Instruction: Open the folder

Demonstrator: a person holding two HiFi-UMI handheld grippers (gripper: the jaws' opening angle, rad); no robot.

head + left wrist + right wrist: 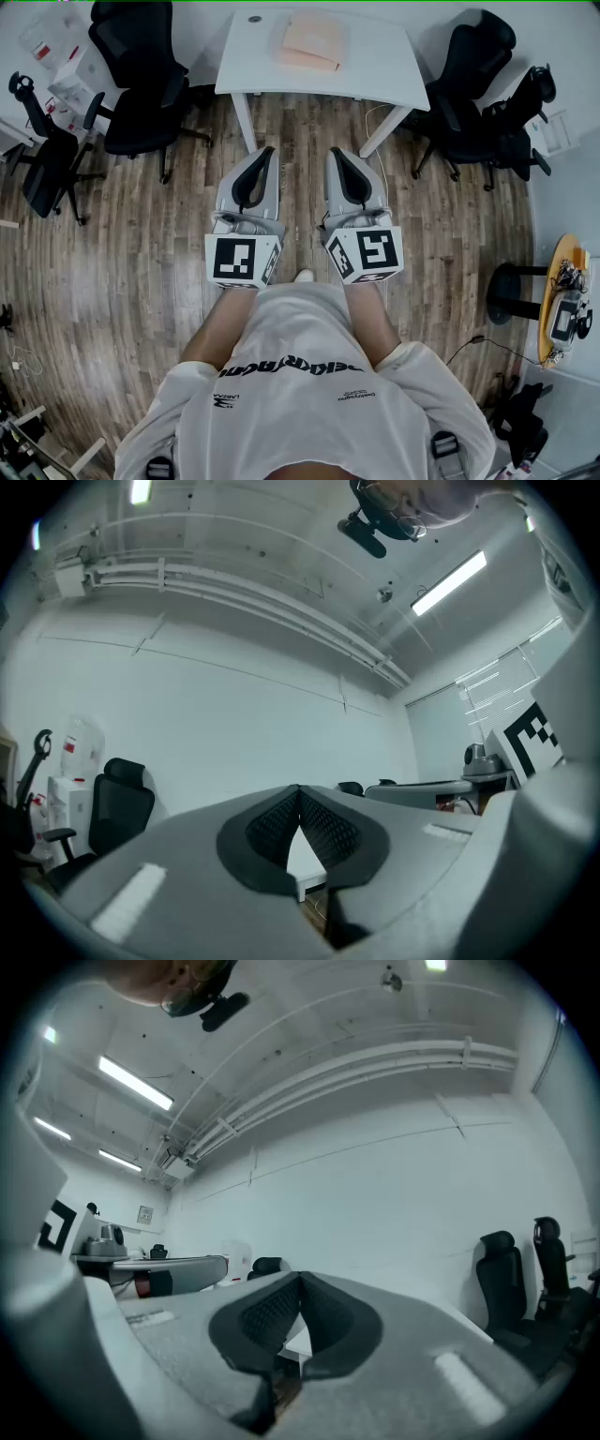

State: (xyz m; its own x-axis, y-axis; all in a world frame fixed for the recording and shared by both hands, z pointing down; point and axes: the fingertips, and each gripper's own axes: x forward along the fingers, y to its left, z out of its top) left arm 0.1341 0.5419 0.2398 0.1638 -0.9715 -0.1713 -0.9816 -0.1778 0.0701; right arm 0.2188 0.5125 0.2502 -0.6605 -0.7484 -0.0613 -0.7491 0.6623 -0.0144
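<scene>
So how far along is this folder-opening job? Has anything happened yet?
Nothing looks done: the pink folder lies flat, apparently closed, on the white table. Nothing is in hand either. The left gripper and right gripper are both shut and empty, held side by side over the wooden floor, short of the table. All the work is left: reach the folder, catch its cover and lift it open.
</scene>
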